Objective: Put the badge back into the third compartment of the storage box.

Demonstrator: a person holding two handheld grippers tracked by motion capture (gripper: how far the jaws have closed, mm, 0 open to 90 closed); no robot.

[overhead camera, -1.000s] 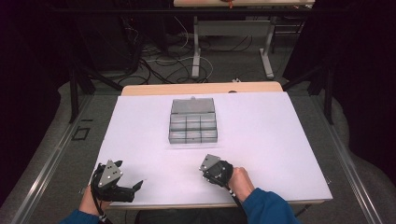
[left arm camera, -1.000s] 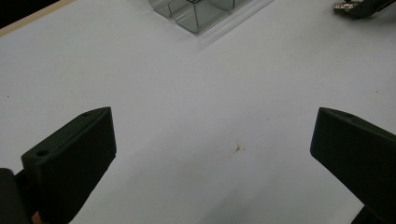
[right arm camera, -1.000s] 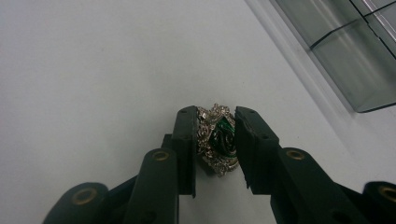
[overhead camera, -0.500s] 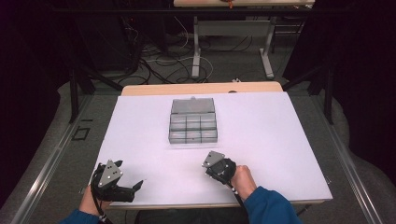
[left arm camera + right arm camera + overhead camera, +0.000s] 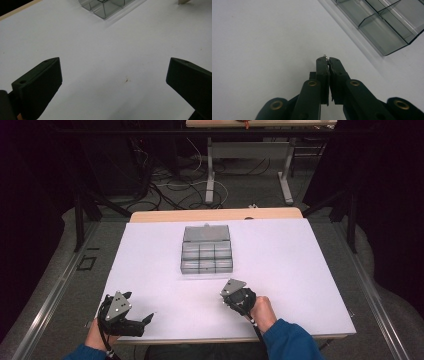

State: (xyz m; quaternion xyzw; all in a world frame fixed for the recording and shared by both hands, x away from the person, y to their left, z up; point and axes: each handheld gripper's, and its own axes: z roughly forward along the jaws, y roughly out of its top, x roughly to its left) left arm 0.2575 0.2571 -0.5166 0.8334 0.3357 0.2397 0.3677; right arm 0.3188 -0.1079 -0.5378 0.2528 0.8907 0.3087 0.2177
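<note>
No brand, label or writing can be read anywhere.

In the high view, the left gripper (image 5: 131, 316) sits at the lower left of the frame on the white table (image 5: 300, 265), a grey three-cornered plate on top, its jaws spread wide with nothing between them. Its own view shows the two black jaws far apart at the bottom corners, bare table between them with a small dark speck (image 5: 127, 80), and a corner of the clear compartment box (image 5: 106, 7) at the top edge.

The box (image 5: 206, 256) stands at the frame's centre in the high view, lid open behind it, divided into small cells.

The right gripper (image 5: 231, 295) lies lower centre-right, just below the box and apart from it. Its own view shows what the high view cannot: the jaws pressed together, pinching a tiny metallic thing (image 5: 325, 55) that pokes out at their tips, too small to identify, with the box's glassy cells (image 5: 384, 22) at the upper right.

Against the earlier frames, the right gripper's jaws have just been closing and the hand has edged slightly right; the left hand and box are unchanged.
</note>
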